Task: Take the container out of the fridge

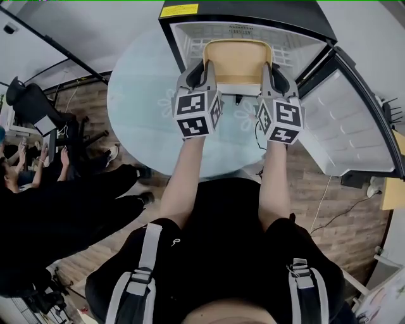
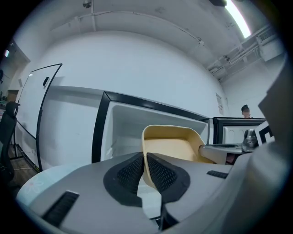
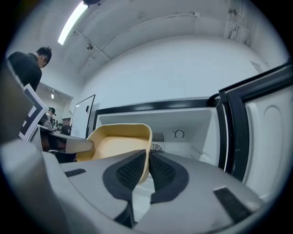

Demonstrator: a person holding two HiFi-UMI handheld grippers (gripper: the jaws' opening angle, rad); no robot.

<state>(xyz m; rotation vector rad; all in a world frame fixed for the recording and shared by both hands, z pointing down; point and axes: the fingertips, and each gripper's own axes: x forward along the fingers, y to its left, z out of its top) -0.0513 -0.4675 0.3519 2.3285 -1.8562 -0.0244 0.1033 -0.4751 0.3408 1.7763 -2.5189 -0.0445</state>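
Note:
A tan open container [image 1: 237, 60] sits at the mouth of the small black fridge [image 1: 253, 16], held level between both grippers. My left gripper [image 1: 201, 69] is shut on the container's left wall, and its dark pads clamp the rim [image 2: 144, 157] from both sides. My right gripper [image 1: 273, 71] is shut on the right wall in the same way, with the tan rim [image 3: 148, 155] pinched between its pads. The container [image 2: 171, 146] looks empty inside. The white fridge interior [image 3: 183, 132] lies behind it.
The fridge door [image 1: 351, 120] stands open to the right. The fridge rests on a round glass table [image 1: 139, 107]. People sit at the left [image 1: 25, 164] beside an office chair [image 1: 28, 101]. Wood floor lies below.

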